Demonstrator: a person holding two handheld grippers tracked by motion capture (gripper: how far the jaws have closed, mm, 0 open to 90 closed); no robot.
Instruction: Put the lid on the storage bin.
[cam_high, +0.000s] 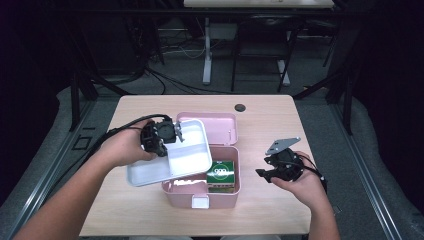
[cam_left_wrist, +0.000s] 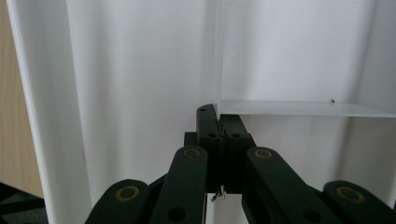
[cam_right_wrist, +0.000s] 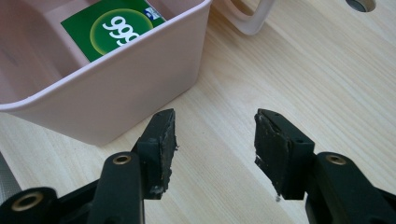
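High view shows the left gripper clamped tight on the rim of a white rectangular plastic tray, held tilted over the pink plastic box. Right gripper, jaws half open and empty, hovers just beside that box.

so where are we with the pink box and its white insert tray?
Done: the pink plastic storage box sits with its lid open, and a green carton lies inside. In hand: the left hand-held gripper is shut on the rim of the white plastic insert tray, holding it tilted over the box. The right hand-held gripper is open, empty, beside the box. Left: probably placing the tray somewhere.
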